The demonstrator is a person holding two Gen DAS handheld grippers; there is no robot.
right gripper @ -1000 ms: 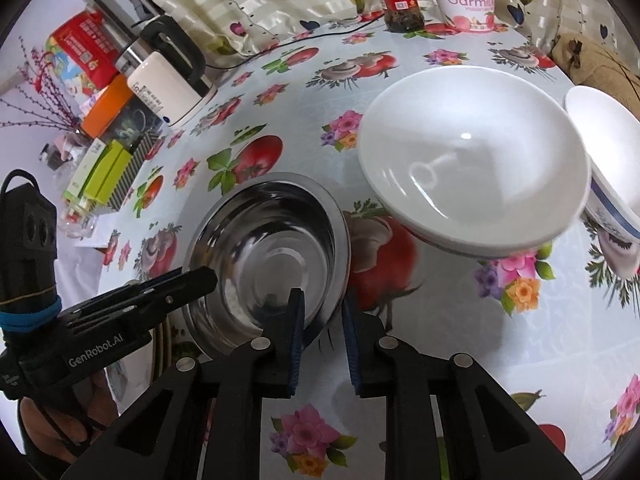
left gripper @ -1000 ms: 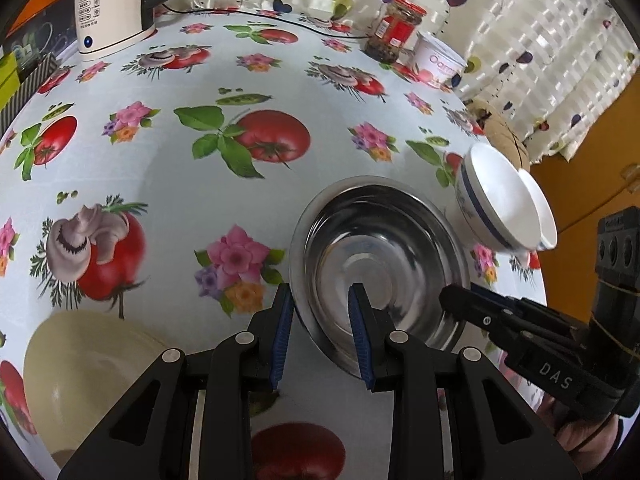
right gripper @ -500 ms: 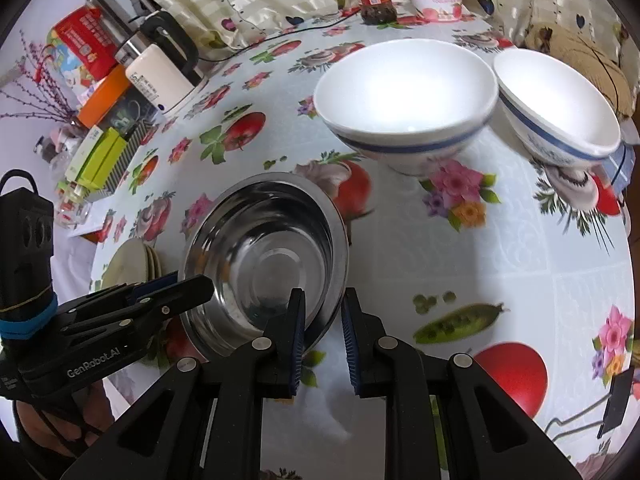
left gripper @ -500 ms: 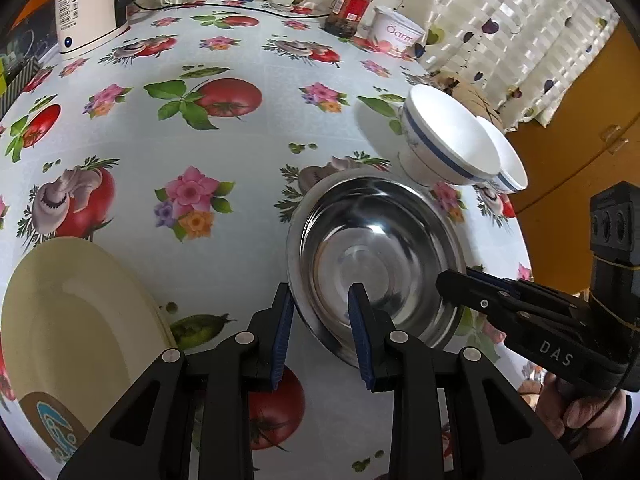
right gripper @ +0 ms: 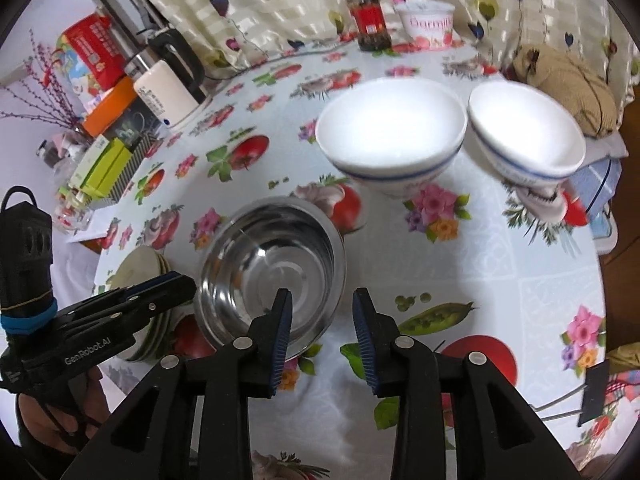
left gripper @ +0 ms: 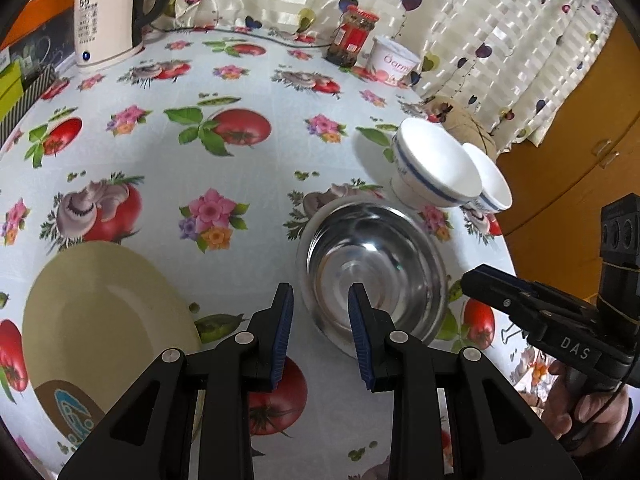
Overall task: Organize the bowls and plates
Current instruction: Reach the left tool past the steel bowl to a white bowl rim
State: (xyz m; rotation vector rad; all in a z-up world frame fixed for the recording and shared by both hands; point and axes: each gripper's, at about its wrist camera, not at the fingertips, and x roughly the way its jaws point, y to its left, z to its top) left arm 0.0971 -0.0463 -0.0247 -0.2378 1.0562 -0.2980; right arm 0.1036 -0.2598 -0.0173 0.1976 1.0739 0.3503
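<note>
A steel bowl (left gripper: 374, 268) (right gripper: 272, 272) rests on the flowered tablecloth. My left gripper (left gripper: 320, 300) is open and empty at its near-left rim. My right gripper (right gripper: 322, 304) is open and empty at its right rim; it also shows in the left wrist view (left gripper: 520, 308). Two white bowls with blue bands (right gripper: 390, 148) (right gripper: 526, 148) stand beyond the steel bowl, also in the left wrist view (left gripper: 434, 168). A stack of cream plates (left gripper: 100, 312) (right gripper: 140, 268) lies left of the steel bowl.
A white kettle (left gripper: 106, 22) (right gripper: 168, 88), a red-lidded jar (left gripper: 352, 36) (right gripper: 370, 16) and a yogurt tub (left gripper: 394, 62) (right gripper: 430, 24) stand at the far edge by the curtain. Boxes (right gripper: 108, 160) sit far left. A tan cloth bundle (right gripper: 564, 88) lies far right.
Both grippers have opened and let go of the steel bowl, which now rests on the table nearer the plates. Both have drawn back a little.
</note>
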